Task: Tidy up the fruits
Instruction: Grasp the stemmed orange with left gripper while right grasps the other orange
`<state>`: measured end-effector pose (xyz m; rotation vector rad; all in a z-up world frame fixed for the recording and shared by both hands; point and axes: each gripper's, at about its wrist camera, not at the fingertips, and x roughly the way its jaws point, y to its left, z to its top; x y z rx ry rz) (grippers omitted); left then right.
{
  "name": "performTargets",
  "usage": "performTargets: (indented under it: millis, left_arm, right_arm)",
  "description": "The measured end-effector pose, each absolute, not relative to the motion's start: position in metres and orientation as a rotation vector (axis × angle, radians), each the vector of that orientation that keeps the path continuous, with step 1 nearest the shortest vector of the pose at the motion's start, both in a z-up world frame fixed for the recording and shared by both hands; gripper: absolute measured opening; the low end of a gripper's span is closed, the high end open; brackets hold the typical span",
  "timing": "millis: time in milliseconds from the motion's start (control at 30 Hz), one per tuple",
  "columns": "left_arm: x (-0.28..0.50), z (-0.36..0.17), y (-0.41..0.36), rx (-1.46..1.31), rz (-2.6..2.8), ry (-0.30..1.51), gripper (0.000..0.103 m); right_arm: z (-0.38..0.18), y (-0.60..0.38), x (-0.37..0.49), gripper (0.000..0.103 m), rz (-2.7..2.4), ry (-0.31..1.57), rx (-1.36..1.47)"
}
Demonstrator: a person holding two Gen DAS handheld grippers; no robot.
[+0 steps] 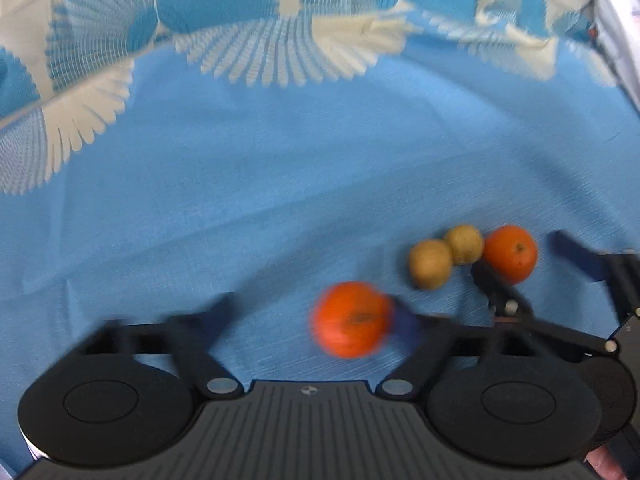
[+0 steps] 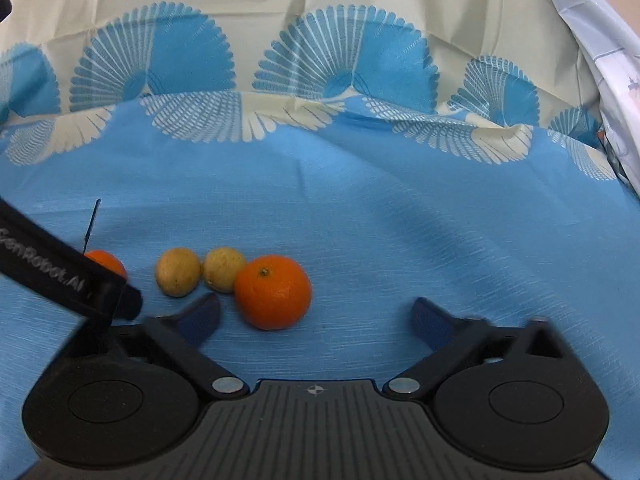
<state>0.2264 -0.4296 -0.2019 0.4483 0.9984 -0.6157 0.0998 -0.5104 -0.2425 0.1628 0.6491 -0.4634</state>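
Note:
Two oranges and two small yellow-brown fruits lie on a blue cloth. In the left wrist view a blurred orange (image 1: 351,319) lies between the fingers of my open left gripper (image 1: 316,312), against its right finger. The two brown fruits (image 1: 430,263) (image 1: 464,245) and the second orange (image 1: 511,253) lie in a row to the right. My right gripper (image 2: 316,314) is open, with the second orange (image 2: 273,291) just inside its left finger (image 2: 200,314). The brown fruits (image 2: 178,271) (image 2: 224,269) lie left of it. The first orange (image 2: 105,264) is partly hidden behind the left gripper.
The blue cloth (image 2: 360,220) has a cream fan-patterned border that rises at the back. A white patterned sheet (image 2: 612,92) hangs at the far right. The right gripper's fingers (image 1: 576,258) show at the right of the left wrist view.

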Motion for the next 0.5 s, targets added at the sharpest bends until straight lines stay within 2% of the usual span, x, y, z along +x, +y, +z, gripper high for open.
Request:
performTargets:
  millis: [33,67,267,500]
  left_arm:
    - [0.224,-0.199,-0.430,0.457,-0.639,0.992,0.040]
    - [0.222,-0.197,-0.430,0.459,-0.639,0.992,0.040]
    - [0.214,-0.183,-0.414,0.458,-0.620,0.984,0.039]
    - [0.193,-0.146,-0.363,0.410,-0.600,0.950,0.039]
  right_arm:
    - [-0.240,-0.508,0.098,0.052,-0.461,0.646,0.149]
    - [-0.238,-0.506,0.098,0.040,-0.463,0.648,0.135]
    - [-0.232,-0.525,0.091,0.038,-0.646,0.680,0.143]
    - [-0.228,-0.529,0.100,0.038,-0.580,0.724,0.167]
